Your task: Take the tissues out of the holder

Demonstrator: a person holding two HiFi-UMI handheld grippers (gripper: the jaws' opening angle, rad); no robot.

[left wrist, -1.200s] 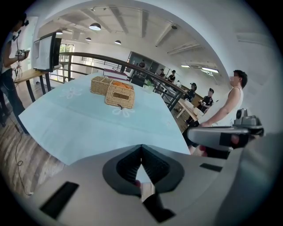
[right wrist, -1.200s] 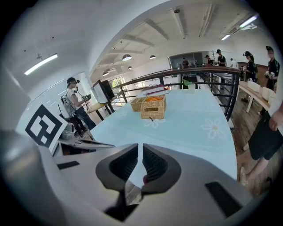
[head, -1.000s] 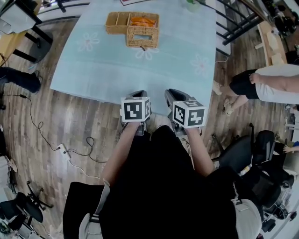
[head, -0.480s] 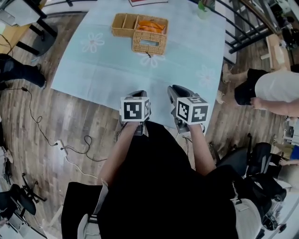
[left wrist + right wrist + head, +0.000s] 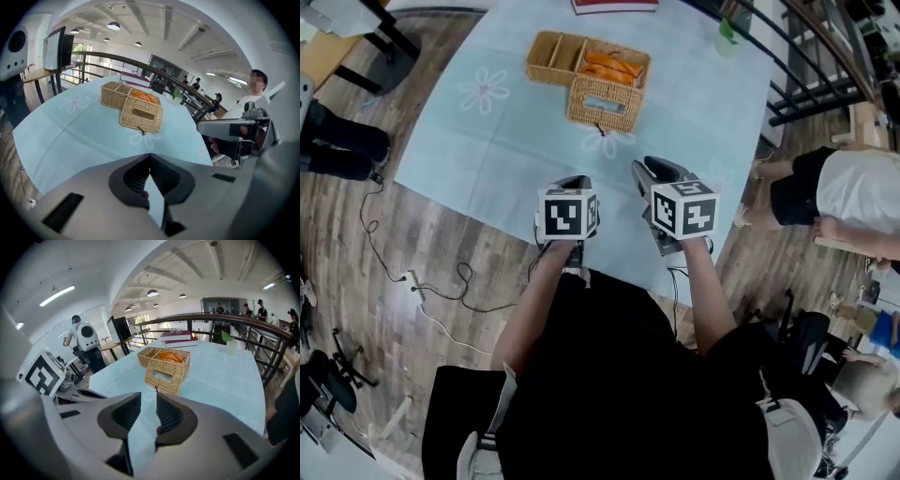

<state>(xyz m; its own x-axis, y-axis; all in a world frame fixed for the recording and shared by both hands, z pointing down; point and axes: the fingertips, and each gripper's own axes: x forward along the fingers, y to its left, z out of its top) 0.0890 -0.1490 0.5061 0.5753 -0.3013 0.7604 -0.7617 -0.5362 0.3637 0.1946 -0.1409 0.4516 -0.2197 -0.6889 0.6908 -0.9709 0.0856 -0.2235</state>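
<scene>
The wicker tissue holder (image 5: 604,101) stands on the pale blue tablecloth (image 5: 506,141), its top slot dark, with no tissue showing. It adjoins a divided wicker basket (image 5: 555,54) that has orange items (image 5: 615,66) in one compartment. My left gripper (image 5: 574,183) is over the table's near edge, well short of the holder (image 5: 140,114); its jaw tips meet, shut on nothing (image 5: 149,158). My right gripper (image 5: 649,170) is beside it, also short of the holder (image 5: 166,373). Its jaws (image 5: 148,399) have just been opening and stand apart with nothing between them.
A red book (image 5: 614,5) and a green-topped cup (image 5: 728,28) sit at the table's far edge. A dark railing (image 5: 811,75) runs to the right. A person (image 5: 853,187) sits at the right. Cables (image 5: 441,300) lie on the wooden floor at the left.
Both grippers have moved forward from off the table's near edge to above the cloth, nearer the wicker holder. The holder and basket have not moved on the table.
</scene>
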